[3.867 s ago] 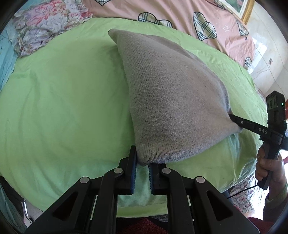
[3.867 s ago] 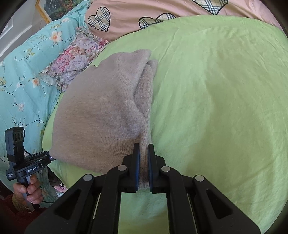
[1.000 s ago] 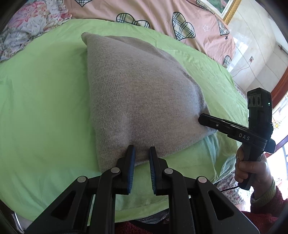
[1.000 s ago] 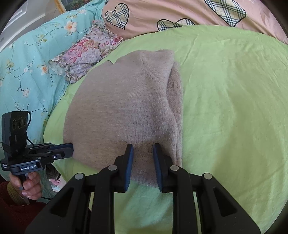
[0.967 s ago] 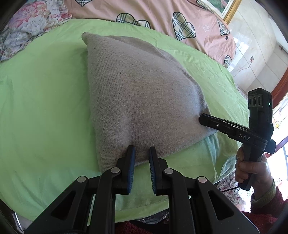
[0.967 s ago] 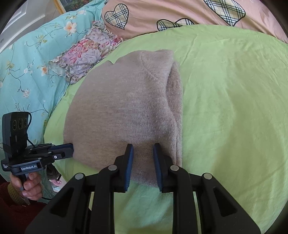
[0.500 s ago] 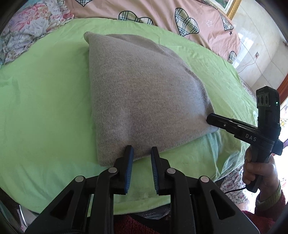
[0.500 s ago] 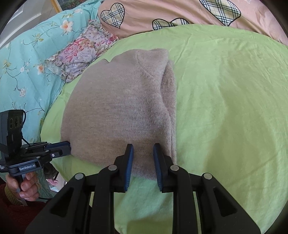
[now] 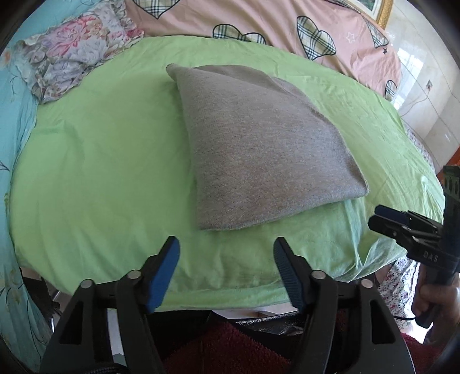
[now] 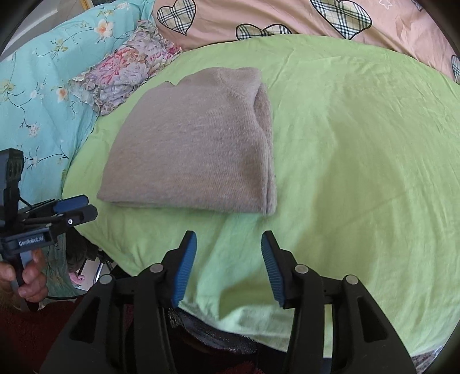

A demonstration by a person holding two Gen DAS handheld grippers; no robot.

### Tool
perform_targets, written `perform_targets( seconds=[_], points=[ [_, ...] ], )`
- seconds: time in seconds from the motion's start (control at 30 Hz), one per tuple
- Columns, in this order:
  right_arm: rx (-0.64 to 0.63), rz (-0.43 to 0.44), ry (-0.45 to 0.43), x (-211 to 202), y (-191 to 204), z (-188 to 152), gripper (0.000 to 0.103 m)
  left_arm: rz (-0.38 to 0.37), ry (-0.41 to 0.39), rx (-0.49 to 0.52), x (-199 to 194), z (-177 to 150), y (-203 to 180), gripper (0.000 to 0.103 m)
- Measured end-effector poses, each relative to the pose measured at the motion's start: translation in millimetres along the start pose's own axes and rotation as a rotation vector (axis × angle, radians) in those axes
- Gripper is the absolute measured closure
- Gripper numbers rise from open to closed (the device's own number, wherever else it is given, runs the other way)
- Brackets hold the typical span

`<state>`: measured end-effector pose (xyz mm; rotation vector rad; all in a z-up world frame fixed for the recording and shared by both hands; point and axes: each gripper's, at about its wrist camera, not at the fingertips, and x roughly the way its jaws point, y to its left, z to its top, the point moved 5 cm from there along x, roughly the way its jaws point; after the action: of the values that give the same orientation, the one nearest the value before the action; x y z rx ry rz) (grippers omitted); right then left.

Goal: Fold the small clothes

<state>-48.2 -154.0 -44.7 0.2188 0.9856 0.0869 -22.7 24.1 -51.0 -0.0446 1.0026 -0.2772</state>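
Both the left gripper (image 9: 226, 267) and right gripper (image 10: 229, 266) have just been opening, nothing between them; the folded grey knitted jumper (image 9: 258, 149) on the green bedsheet (image 9: 100, 172) looks soft, light, best pinched at its near corners.

One folded grey sweater (image 9: 258, 149) lies on one green sheet (image 9: 100, 172). Two grippers show: the left gripper (image 9: 226, 259) and the right gripper (image 10: 229, 260), each with two blue-padded fingers. One flowered pillow (image 9: 72, 54), one pink quilt with checked hearts (image 9: 258, 20) and one turquoise flowered cover (image 10: 37, 80) border the sheet.
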Motion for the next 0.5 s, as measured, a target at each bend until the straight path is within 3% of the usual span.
perform_targets(
  seconds=[0.03,0.13,0.33,0.5],
  points=[
    [0.003,0.003,-0.005,-2.5,1.2,-1.5,0.04,0.009,0.001,-0.005,-1.7,-0.9,0.9,0.027],
    [0.0,0.016,-0.013,-8.0,6.1,-4.5,0.031,0.032,0.002,0.005,-4.7,-3.5,0.7,0.022],
    [-0.01,0.035,-0.014,-10.3,13.7,-6.9,0.021,0.143,0.027,0.037,-2.7,-8.6,1.5,0.019],
    [0.002,0.047,-0.024,-5.0,14.0,0.4,0.017,0.18,0.002,0.057,1.0,-1.2,1.6,0.019]
  ],
)
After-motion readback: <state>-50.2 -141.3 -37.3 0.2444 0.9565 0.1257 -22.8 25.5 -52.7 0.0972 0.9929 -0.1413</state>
